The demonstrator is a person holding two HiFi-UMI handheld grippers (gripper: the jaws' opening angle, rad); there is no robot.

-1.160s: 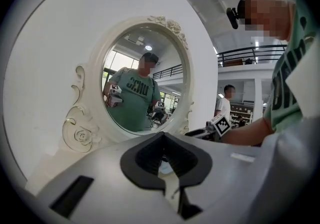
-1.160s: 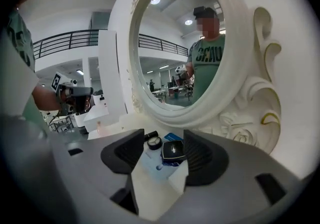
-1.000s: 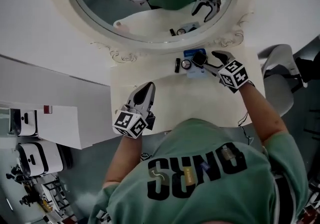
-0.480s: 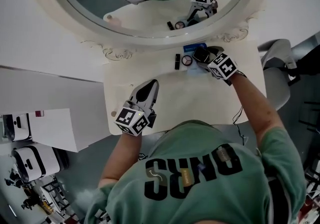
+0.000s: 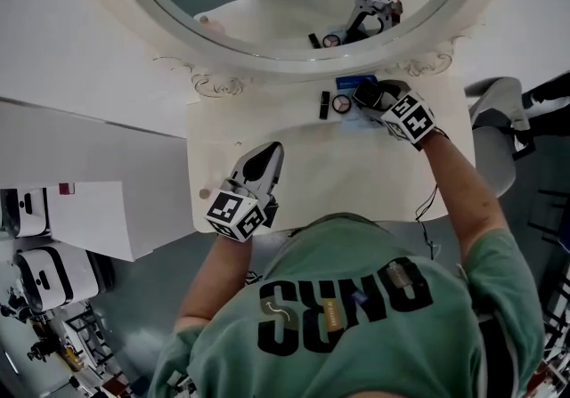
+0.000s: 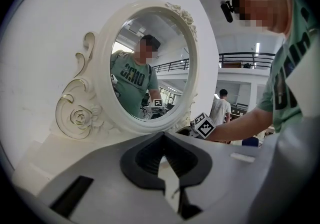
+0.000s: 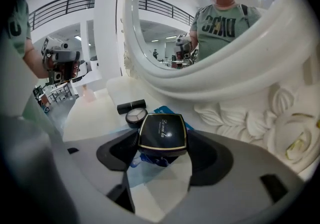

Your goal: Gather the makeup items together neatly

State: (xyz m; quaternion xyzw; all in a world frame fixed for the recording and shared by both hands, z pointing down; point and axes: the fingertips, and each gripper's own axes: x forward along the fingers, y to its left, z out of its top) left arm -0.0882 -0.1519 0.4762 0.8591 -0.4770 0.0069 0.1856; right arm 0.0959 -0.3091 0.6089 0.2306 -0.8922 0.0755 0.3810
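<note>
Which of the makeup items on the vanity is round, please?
The small round compact, lying between the black lipstick tube and the square black compact. The tube is long, that compact has square corners, and the blue packet looks flat and rectangular.

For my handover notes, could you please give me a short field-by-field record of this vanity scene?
Surface: cream vanity table below an oval mirror
Items: black lipstick tube, round compact, square black compact, blue packet, clustered by the mirror base
Left gripper: shut, empty, apart from the items
Right gripper: open; fingers just closed slightly; square black compact between them, over the blue packet
Task state: items close together, not yet aligned
</note>
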